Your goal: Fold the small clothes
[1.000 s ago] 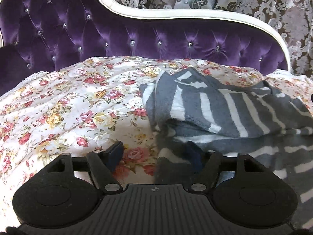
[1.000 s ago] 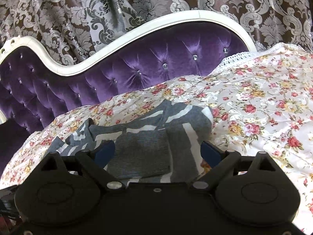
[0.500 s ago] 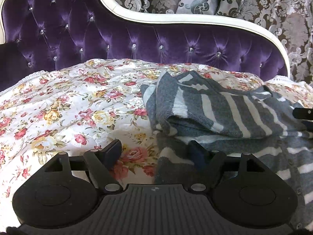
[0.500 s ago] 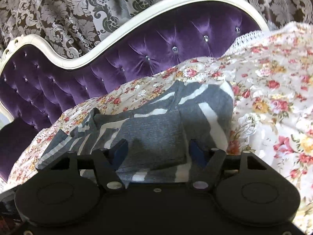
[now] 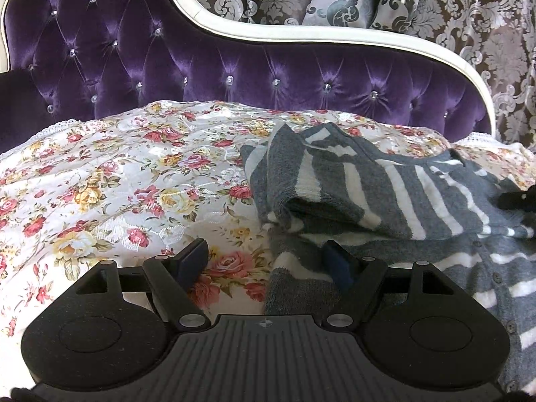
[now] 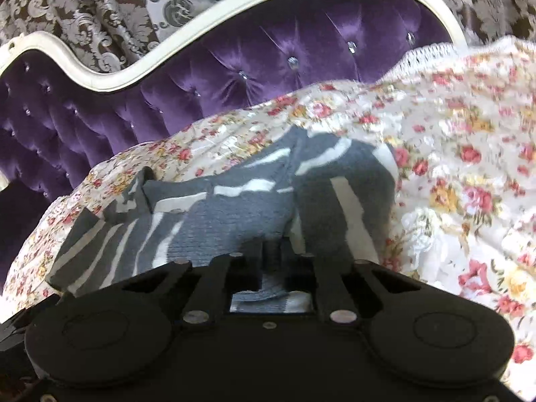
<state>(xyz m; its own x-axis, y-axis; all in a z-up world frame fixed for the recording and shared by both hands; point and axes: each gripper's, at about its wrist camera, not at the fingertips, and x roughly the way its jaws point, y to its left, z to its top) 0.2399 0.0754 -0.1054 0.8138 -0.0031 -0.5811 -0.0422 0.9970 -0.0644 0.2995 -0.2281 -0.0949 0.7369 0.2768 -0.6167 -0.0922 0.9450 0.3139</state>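
Note:
A grey knitted cardigan [image 5: 368, 194] with white stripes and small buttons lies partly folded on a floral cover [image 5: 117, 184]. My left gripper [image 5: 264, 263] hovers open over its near left corner. One finger is over the knit and the other over the cover, and neither pad presses anything. In the right wrist view the same cardigan [image 6: 234, 221] fills the middle. The jaws of my right gripper [image 6: 272, 261] are closing, with a fold of the near hem pinched between the pads.
The floral cover [image 6: 452, 167] drapes a sofa with a purple tufted backrest [image 5: 234, 67] and a white curved frame [image 5: 335, 35]. Patterned curtains [image 5: 469, 16] hang behind. A lace trim [image 6: 432, 52] edges the cover at the far right.
My right gripper has come forward and down onto the cardigan, and its wide jaws have drawn together on the hem. The left gripper has stayed put.

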